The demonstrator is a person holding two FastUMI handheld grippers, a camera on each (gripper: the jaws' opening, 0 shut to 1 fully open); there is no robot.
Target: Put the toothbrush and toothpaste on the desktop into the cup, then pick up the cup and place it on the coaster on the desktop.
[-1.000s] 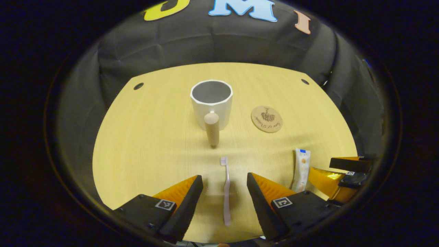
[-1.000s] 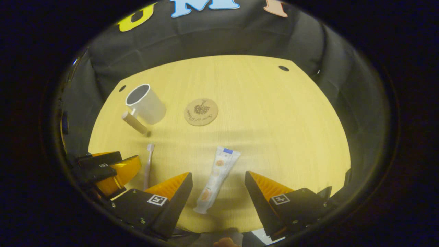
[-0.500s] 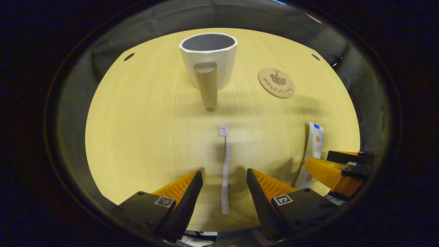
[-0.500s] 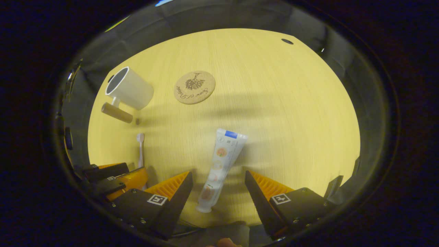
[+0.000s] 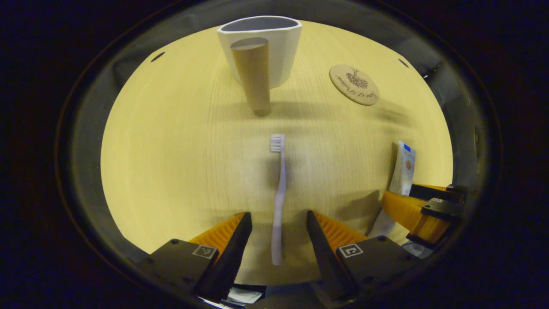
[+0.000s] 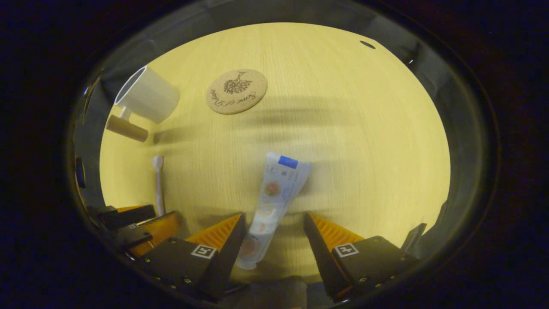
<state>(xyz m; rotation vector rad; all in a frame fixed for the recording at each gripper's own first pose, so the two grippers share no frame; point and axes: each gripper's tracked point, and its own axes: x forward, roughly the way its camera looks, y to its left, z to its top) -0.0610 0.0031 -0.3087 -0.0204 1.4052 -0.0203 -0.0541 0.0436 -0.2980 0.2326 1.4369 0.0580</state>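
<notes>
Left gripper (image 5: 275,223): ridged wedge-shaped fingers are standing apart, straddling the lower handle of the toothbrush (image 5: 279,193) without pressing on it.

Toothbrush: slim, pale plastic, lying flat on the desktop (image 5: 171,163), its bristled head pointing toward the cup (image 5: 274,47).

Right gripper (image 6: 274,225): fingers are standing apart around the capped end of the toothpaste (image 6: 274,199); the tube is lying closer to the left finger, and whether it is touching cannot be told.

Toothpaste: soft flattened tube, white with a blue patch at the crimped far end, lying tilted on the desktop, to the right of the toothbrush.

Desktop: smooth, light wood-grain surface.

Cup: white, faceted, matte, standing upright and empty beyond the toothbrush head, its cylindrical wooden handle (image 5: 253,73) jutting toward the left gripper.

Coaster (image 5: 354,84): round cork disc with a dark printed motif, lying bare, near the cup on its right.
</notes>
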